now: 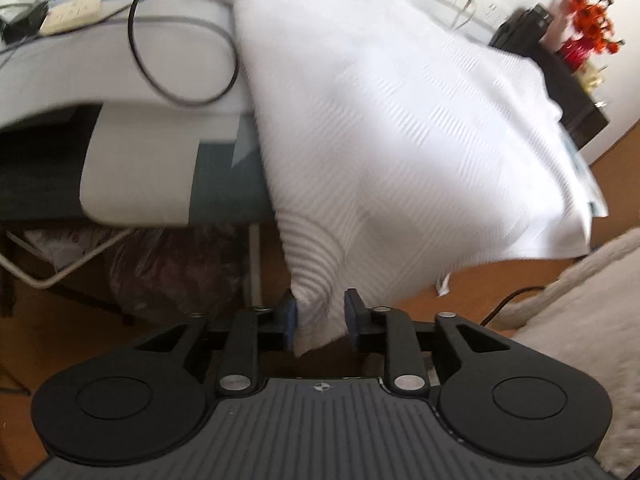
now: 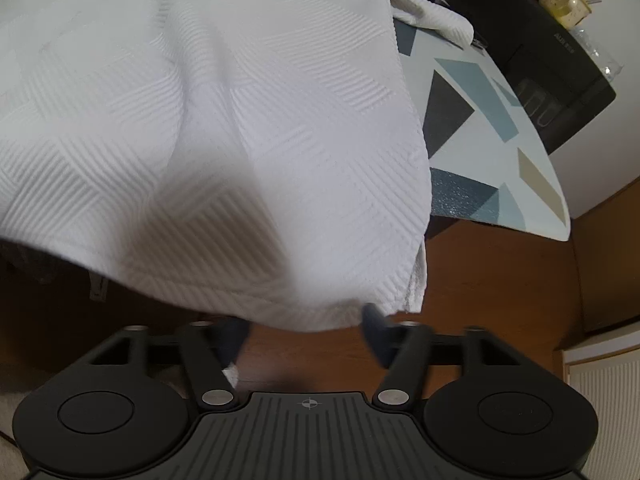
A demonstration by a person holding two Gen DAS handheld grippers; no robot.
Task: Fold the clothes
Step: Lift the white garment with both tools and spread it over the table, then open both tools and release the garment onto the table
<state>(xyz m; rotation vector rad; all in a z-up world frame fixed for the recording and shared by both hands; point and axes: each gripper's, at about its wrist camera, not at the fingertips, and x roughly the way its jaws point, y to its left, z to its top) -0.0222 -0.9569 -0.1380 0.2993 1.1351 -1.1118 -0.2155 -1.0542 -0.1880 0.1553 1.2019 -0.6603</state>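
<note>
- The white textured garment [image 1: 400, 140] is draped over the worktop [image 2: 500, 128], its near hem hanging past the edge toward the wooden floor [image 2: 480, 280].
- The left tool [image 1: 322, 316] stands parted around a hanging corner; fabric touches one pad only, so nothing is clamped.
- The right tool [image 2: 306, 332] gapes wide just under the hem, gripping nothing.
- Likely the cloth was let drop so it would settle.

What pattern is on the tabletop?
Pale tabletop with grey, blue and beige angular shapes; right wrist view.

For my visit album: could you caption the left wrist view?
Left gripper, jaws apart, around a hanging corner of the white textured garment draped off the table edge above a wooden floor.
</note>
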